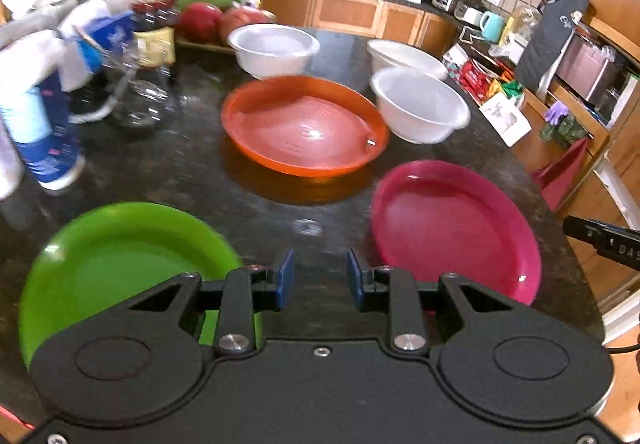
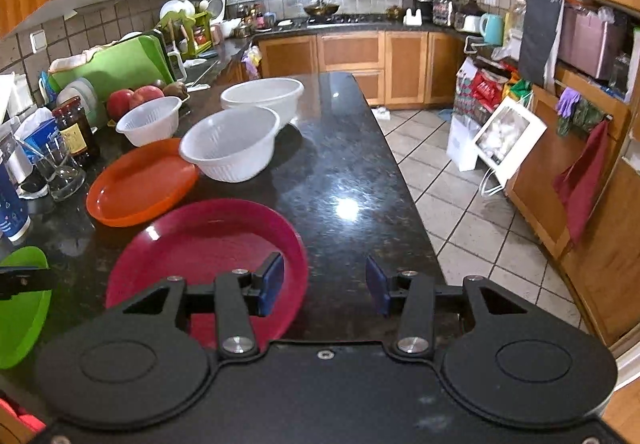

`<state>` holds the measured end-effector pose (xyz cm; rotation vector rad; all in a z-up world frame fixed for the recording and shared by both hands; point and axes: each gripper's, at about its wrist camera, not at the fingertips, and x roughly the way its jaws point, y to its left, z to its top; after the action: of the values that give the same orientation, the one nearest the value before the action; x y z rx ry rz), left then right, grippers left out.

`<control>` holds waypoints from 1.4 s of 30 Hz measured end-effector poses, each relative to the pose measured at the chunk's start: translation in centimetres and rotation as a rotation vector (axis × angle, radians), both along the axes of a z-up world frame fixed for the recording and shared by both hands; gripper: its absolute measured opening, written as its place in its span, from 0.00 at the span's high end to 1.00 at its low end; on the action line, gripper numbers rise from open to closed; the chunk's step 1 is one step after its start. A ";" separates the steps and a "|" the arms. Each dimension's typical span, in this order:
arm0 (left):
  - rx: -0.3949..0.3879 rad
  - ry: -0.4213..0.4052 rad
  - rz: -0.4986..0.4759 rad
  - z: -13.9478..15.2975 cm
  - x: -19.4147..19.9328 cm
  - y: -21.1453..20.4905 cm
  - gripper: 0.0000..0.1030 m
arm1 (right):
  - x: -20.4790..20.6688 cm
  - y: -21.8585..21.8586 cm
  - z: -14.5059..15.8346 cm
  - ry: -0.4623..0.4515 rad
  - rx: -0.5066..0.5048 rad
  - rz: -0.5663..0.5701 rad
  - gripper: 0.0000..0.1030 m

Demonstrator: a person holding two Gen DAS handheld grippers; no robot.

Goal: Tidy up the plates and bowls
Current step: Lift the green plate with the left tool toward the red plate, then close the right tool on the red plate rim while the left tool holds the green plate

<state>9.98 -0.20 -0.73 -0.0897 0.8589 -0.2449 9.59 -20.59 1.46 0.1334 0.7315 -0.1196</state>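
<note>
On the dark stone counter lie a green plate, an orange plate and a pink plate. Three white bowls stand behind: one at the back, one at the right, one farther back right. My left gripper is open and empty, above the counter between the green and pink plates. My right gripper is open and empty, over the near right rim of the pink plate. The orange plate, green plate and bowls also show there.
Bottles, a glass jar, a blue carton and red fruit crowd the counter's left and back. A green cutting board leans at the wall. The counter's right edge drops to a tiled floor with cabinets and bags.
</note>
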 end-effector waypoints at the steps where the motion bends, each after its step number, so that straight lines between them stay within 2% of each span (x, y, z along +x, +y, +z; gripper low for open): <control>1: -0.001 0.005 0.000 -0.1 0.1 -0.7 0.64 | 0.2 -0.5 -0.2 0.004 0.007 0.008 0.54; 7: 0.006 0.015 0.032 -0.8 0.8 -4.0 0.64 | 1.9 -3.1 -1.3 0.015 0.059 0.105 0.54; 16: 0.035 0.044 0.103 -1.5 1.3 -6.8 0.64 | 4.5 -3.3 -2.3 0.023 0.109 0.290 0.54; 23: 0.051 0.063 0.160 -1.7 1.6 -7.0 0.64 | 6.6 -4.1 -3.6 0.067 0.148 0.315 0.54; 32: 0.076 0.079 0.212 -1.9 1.6 -6.7 0.64 | 7.7 -3.4 -4.5 0.089 0.150 0.366 0.54; 42: 0.081 0.111 0.180 -2.9 2.4 -7.4 0.64 | 7.8 -2.7 -4.9 0.102 0.136 0.379 0.69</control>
<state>12.39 -7.62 -3.62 -0.1051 0.9636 -0.0365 17.40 -23.34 -3.42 0.1166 0.8550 0.2871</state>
